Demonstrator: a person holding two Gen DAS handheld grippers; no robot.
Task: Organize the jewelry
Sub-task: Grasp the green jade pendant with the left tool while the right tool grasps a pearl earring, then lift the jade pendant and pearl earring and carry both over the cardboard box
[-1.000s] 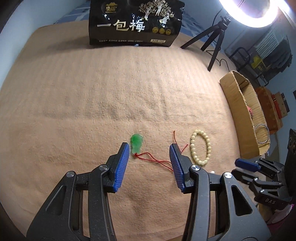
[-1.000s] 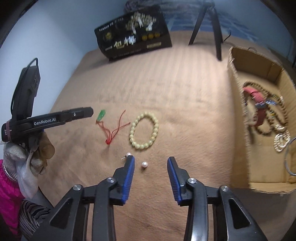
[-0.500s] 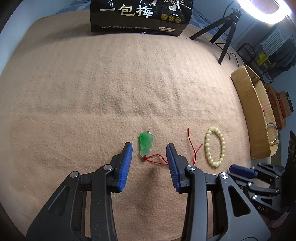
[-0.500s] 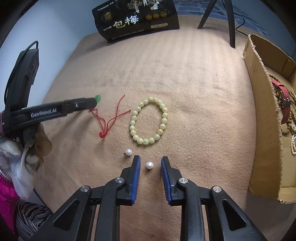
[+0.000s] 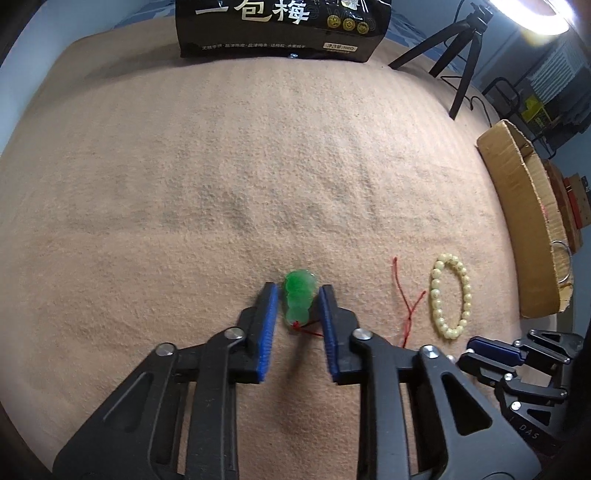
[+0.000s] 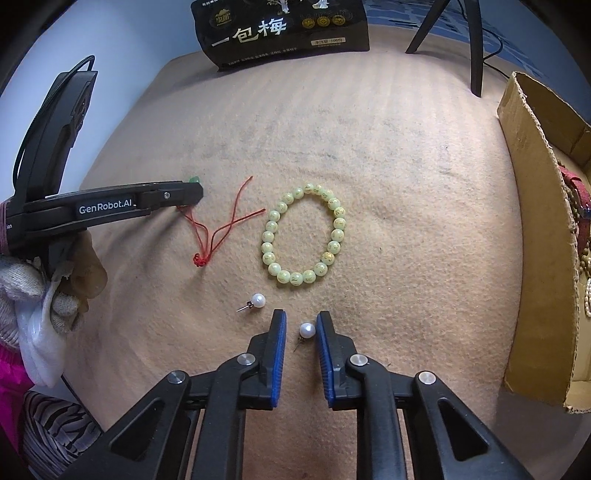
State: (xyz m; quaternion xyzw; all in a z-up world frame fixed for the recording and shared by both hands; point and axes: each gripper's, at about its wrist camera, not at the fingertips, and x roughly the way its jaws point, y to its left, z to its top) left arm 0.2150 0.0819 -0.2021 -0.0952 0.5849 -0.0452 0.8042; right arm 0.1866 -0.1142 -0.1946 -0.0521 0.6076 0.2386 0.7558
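Both grippers narrowed since 0.5 s ago: left gripper (image 5: pixel 295 306) brackets green pendant (image 5: pixel 299 299), right gripper (image 6: pixel 300 332) brackets pearl stud (image 6: pixel 306 329); neither clamped yet, grabs imminent.

Both fisheye views are evenly lit and mostly sharp. A ring light (image 5: pixel 543 18) glares white at the left view's upper right corner. Soft shadows fall beneath the grippers. Edges bow strongly and darken to black vignette.
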